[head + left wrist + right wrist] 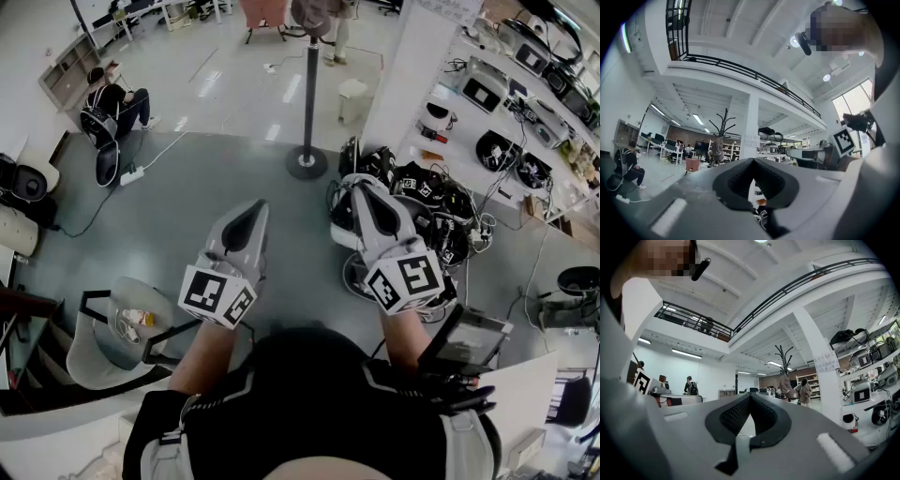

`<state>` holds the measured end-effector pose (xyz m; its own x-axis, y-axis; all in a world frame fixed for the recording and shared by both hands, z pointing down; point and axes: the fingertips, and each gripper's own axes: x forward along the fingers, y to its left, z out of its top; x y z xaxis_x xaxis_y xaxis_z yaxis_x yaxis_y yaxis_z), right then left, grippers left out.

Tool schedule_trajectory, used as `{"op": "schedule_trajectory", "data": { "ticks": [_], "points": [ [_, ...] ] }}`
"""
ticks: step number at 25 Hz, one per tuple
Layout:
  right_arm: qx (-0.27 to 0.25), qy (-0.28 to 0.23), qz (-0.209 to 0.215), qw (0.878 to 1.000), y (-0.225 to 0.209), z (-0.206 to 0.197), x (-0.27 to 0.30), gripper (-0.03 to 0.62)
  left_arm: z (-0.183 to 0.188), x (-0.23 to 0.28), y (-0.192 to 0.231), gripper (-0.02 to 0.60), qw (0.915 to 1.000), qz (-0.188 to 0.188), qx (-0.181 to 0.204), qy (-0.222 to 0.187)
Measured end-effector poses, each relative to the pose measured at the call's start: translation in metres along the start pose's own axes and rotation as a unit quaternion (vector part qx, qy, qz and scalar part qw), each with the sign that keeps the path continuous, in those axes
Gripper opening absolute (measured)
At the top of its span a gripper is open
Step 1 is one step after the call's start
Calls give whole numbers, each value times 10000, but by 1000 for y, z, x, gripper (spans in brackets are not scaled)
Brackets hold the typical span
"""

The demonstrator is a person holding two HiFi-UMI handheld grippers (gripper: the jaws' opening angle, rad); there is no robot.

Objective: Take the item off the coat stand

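The coat stand is a dark pole on a round base, straight ahead on the grey floor. A grey-brown item hangs at its top. The left gripper view shows the coat stand far off with the item on it. In the right gripper view the stand and the item are equally distant. My left gripper and right gripper are held side by side, pointing at the stand and well short of it. Both are shut with nothing between the jaws.
A heap of cables and devices lies on the floor by my right gripper, next to a white pillar and equipment shelves. A white bin stands right of the pole. A person sits at far left. A chair is near left.
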<state>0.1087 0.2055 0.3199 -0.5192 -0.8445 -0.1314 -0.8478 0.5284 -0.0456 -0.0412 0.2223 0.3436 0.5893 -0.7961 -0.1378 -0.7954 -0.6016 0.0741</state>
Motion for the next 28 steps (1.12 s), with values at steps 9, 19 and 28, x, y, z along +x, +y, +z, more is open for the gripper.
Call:
{"op": "schedule_trajectory", "data": {
  "ticks": [9,19,28],
  "points": [
    [-13,14,20,10000,5,1,-1,8,4,-6,7,9,10000,68,-20,-66],
    [79,-53,16,10000,13,2,11,8,9,-12,25,9,9999,92,-42,-116],
    [-34,46,-73,10000,30,-3,28,9,0,-17,44,9,9997,-113,-180,-85]
  ]
}}
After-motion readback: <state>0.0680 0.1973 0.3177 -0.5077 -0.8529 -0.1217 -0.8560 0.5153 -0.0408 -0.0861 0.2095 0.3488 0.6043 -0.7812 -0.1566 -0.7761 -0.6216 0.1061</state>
